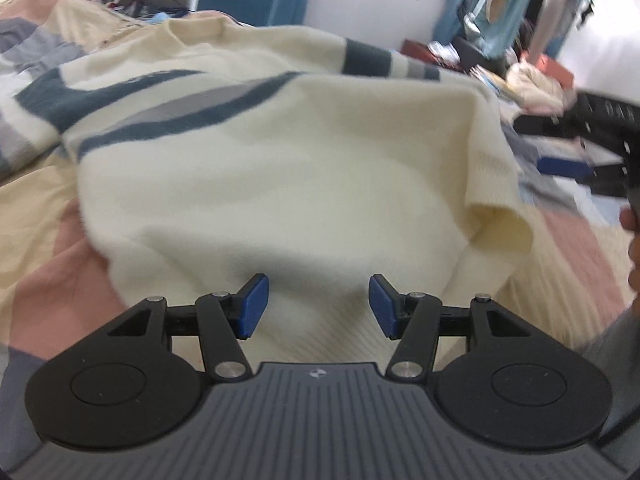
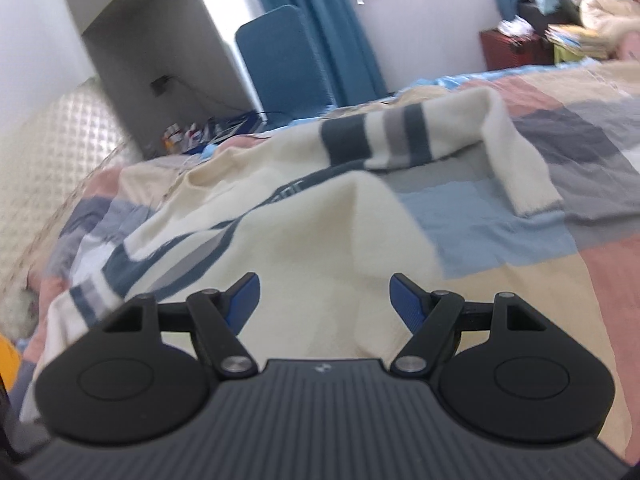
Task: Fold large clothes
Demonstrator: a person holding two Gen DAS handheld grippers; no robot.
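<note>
A cream sweater [image 1: 304, 160] with dark teal and grey stripes lies partly folded on a patchwork bed cover [image 1: 36, 224]. My left gripper [image 1: 318, 306] is open and empty, just above the sweater's near ribbed hem. My right gripper [image 2: 324, 304] is open and empty above the sweater's body [image 2: 320, 232]. A striped sleeve [image 2: 400, 136] lies bent across the cover at the far right in the right wrist view. The right gripper also shows at the right edge of the left wrist view [image 1: 600, 168].
The bed cover [image 2: 600, 272] has pink, blue, grey and cream patches. A blue chair [image 2: 280, 56] and blue curtain [image 2: 344, 32] stand beyond the bed. Piles of clothes [image 1: 532, 84] and a red box [image 2: 508, 50] lie at the far right. A quilted headboard [image 2: 52, 152] is at left.
</note>
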